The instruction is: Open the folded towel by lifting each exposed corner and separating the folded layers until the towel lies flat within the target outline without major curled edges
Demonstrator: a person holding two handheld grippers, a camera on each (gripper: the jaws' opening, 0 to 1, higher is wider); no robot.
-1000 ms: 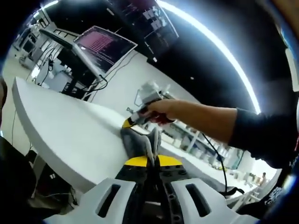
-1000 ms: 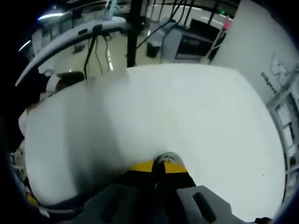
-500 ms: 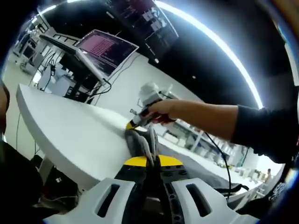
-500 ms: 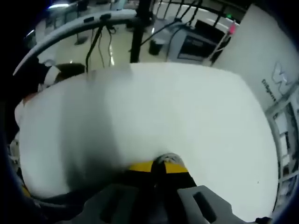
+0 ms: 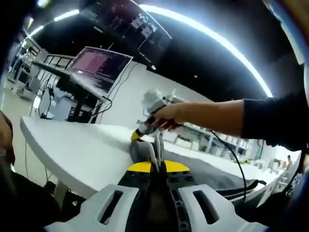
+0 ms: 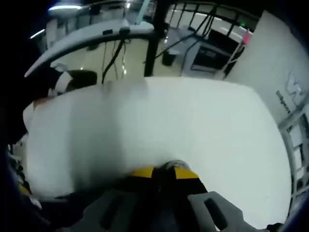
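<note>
Left hand-held gripper [image 5: 155, 163] clamped on grey towel [image 5: 143, 151] edge above white bench [image 5: 82, 150], right hand-held gripper [image 6: 164, 170] pinching another bit of towel just beyond, hand [image 5: 166, 116] gripping it, monitor [image 5: 99, 65] far left.

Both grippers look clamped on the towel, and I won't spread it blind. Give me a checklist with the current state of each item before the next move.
1. Left gripper shut on the grey towel: ok, cloth rises from between its closed jaws.
2. Right gripper gripping the towel: ok, jaws closed with cloth between them.
3. Towel lifted off the white table: ok at the held edge.
4. Folded layers separated: cannot tell.
5. Target outline on the table: cannot tell, none visible.
6. Towel lying flat: not ok, bunched between the grippers.
</note>
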